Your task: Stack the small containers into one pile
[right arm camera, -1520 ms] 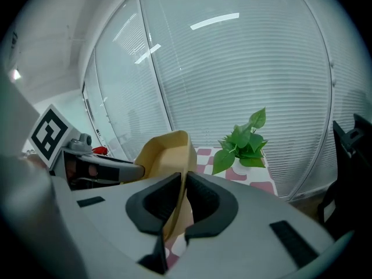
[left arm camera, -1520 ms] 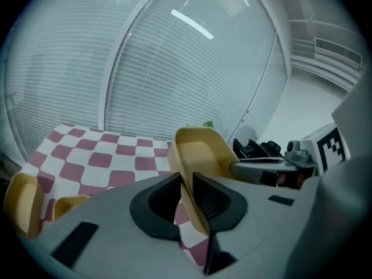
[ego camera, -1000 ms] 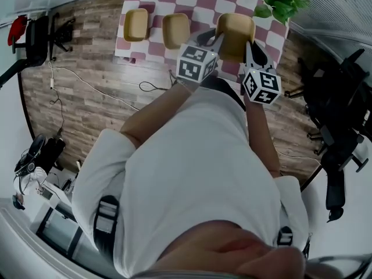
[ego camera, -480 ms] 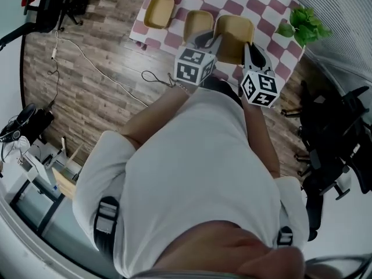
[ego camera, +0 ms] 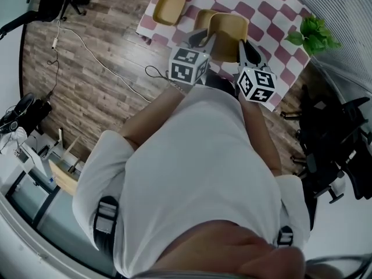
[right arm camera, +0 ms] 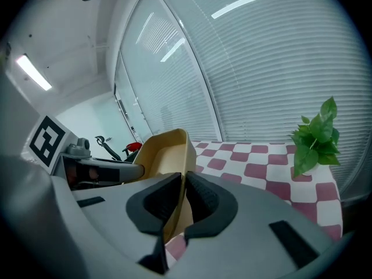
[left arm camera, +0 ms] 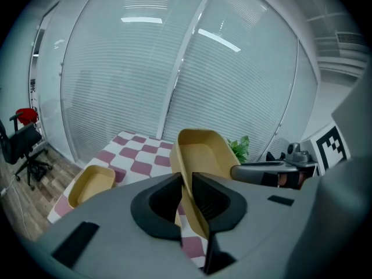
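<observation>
**A:** Tan, all three of them. Farthest left, the lone container (ego camera: 170, 7) sits by itself on the checked bench (ego camera: 273, 10). Just right of it, the second container (ego camera: 203, 17) shows partly from under the one in the air.

**B:** And the lifted container (ego camera: 228, 31), who has it?

**A:** Both. The left gripper (ego camera: 199, 38) is pinching its left wall, pads pressed on either side of the rim. The right gripper (ego camera: 246, 50) pinches the opposite wall the same way. The container hangs clear of the bench, overlapping the second one from above.

**B:** So the nesting comes next, I'd guess. How to do it cleanly?

**A:** Line the long sides up first, then bring both hands down together so neither wall dips ahead of the other. Thin walls like these will probably flex, so don't squeeze harder. Let the tapered sides guide it in. Release only once it sits flat, both sides at once, or it may tip.

**B:** Anything to mind on the right?

**A:** The plant (ego camera: 314, 34) stands at the bench's right edge, well apart from the work. It shouldn't interfere.
</observation>
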`<state>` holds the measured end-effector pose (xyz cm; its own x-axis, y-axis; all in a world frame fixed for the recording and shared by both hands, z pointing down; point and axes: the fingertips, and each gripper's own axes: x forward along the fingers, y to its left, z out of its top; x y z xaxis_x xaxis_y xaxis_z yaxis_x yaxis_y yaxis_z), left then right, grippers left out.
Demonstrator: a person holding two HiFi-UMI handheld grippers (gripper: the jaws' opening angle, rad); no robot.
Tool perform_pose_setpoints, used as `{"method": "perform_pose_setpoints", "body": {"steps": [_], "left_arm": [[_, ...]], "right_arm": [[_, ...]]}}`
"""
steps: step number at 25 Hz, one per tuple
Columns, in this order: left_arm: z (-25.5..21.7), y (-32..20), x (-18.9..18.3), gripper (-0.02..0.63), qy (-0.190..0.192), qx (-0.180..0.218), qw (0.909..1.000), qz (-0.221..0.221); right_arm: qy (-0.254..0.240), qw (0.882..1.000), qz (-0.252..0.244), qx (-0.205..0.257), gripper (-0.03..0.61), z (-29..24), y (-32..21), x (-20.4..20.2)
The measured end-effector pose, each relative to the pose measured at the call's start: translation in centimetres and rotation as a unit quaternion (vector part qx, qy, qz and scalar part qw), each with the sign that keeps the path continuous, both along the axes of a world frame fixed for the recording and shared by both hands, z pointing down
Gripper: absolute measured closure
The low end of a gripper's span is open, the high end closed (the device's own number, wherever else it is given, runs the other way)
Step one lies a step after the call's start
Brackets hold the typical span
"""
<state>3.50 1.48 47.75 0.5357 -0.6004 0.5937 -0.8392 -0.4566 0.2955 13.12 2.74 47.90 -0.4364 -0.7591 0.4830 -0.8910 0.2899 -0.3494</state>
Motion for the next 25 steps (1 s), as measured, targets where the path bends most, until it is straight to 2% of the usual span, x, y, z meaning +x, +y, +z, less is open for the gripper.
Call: {"method": "perform_pose_setpoints", "body": {"steps": [6, 10, 15, 25], "left_arm": [[0.4, -1.2, -2.5, 0.541, -0.015, 0.005, 0.9998, 0.012], [0.9, -2.0, -3.9, 0.543, -0.021, 0.003, 0.9994, 0.028], [2.2, -2.8, -5.3, 0.545, -0.032, 0.003, 0.9986, 0.041], [8.2, -3.4, -6.4, 0.543, -0.059, -0.022, 0.9966, 0.054]], "right_arm": [[-0.037, 0.998, 0.014, -0.038, 0.526, 1.1, -0.4, -2.5], [-0.045, 0.997, 0.030, -0.050, 0.526, 1.5, -0.9, -4.0], [-0.040, 0.997, 0.040, -0.060, 0.526, 2.6, -1.6, -5.4], [-0.025, 0.992, 0.059, -0.110, 0.528, 7.9, -2.0, -6.6]]}}
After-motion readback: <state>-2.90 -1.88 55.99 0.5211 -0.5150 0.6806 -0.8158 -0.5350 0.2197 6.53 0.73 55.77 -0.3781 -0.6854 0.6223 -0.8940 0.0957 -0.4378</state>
